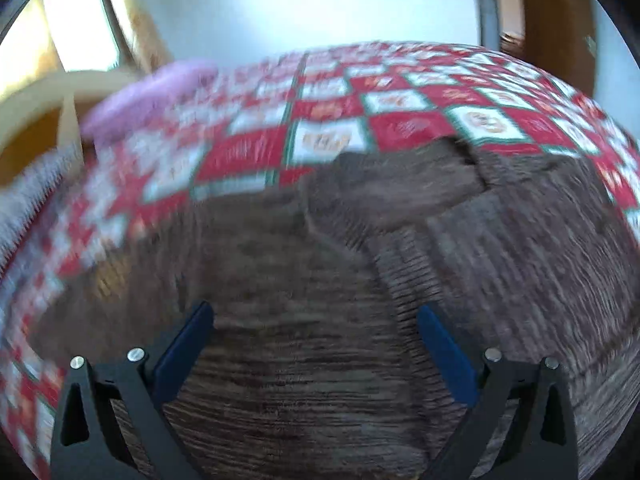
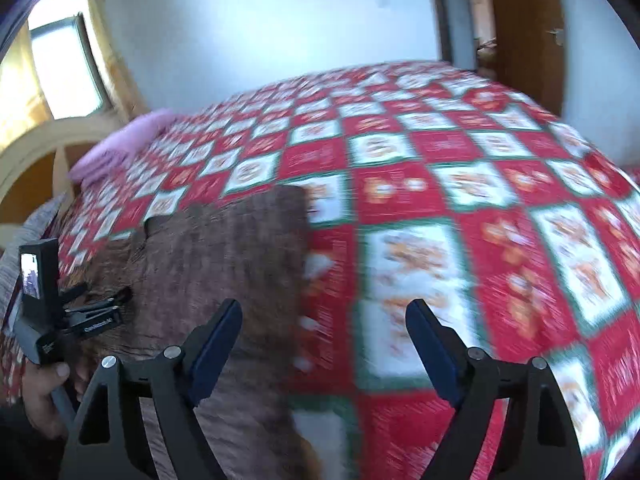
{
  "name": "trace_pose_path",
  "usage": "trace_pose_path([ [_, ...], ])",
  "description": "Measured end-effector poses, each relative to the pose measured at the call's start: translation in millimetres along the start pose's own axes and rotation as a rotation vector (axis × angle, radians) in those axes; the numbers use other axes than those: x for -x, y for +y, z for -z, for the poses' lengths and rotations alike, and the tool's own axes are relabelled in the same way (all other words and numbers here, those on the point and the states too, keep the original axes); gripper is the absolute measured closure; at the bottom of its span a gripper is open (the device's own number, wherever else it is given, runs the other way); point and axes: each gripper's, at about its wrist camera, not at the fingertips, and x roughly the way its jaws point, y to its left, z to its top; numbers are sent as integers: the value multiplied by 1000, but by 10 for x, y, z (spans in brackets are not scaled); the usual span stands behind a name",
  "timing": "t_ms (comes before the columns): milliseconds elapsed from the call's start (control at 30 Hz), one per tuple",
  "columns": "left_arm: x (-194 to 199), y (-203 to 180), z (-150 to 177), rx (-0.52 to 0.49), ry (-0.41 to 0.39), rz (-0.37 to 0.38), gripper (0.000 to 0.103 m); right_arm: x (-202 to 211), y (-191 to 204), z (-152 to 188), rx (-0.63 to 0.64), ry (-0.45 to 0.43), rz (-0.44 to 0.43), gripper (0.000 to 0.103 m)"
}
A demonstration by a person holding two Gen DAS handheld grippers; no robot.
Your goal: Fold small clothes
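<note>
We're over a bed w/ a red, white & green checked quilt (image 2: 440, 184), printed squares, all a bit blurred. Far left corner of it we've got a folded pink cloth (image 2: 120, 144); same pink cloth shows in the left wrist view too. Beside that, a cream curved headboard (image 2: 52, 140). Window (image 2: 64, 68) up left, bright, yellow curtain next to it. Pale wall (image 2: 260, 20) behind the bed, brown wooden door (image 2: 524, 40) at right, handle visible.

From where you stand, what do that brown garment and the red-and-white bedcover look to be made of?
Brown garment: apparently a ribbed knit, matte and soft, with fine parallel ridges. Bedcover: seemingly printed woven or quilted cloth, matte, in red and white squares with green borders. Blur leaves both uncertain.
</note>
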Motion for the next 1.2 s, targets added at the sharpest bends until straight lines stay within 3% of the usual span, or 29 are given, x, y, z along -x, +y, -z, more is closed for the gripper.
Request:
trace_pose_path([
  [67,-16,106,28,73,9,53,0,-206,198,-100,48,51,-4,19],
  [167,-7,189,49,122,-1,83,0,-522,342,-65,135,96,160,21],
  [200,22,207,67,137,-16,90,0,-590,317,-29,137,120,186,27],
  [300,41,230,82,153,-30,107,0,-566,-4,74,53,121,173,28],
  [433,-22,105,65,83,1,53,0,-422,-191,92,-13,120,199,28],
  [600,26,96,100,59,-21,37,0,-362,-20,-131,-13,76,213,28],
  [733,-5,142,94,80,-8,54,0,-588,264,-432,-4,58,128,28],
  [833,-10,140,105,89,-4,62,0,-950,378,-504,76,116,244,28],
  [900,-22,152,106,96,0,67,0,-1121,224,-486,61,148,329,28],
  [1000,-25,142,107,92,1,67,0,-1134,-128,-524,-39,130,303,28],
  [1200,-28,151,107,95,2,75,0,-971,-203,-505,-47,129,362,28],
])
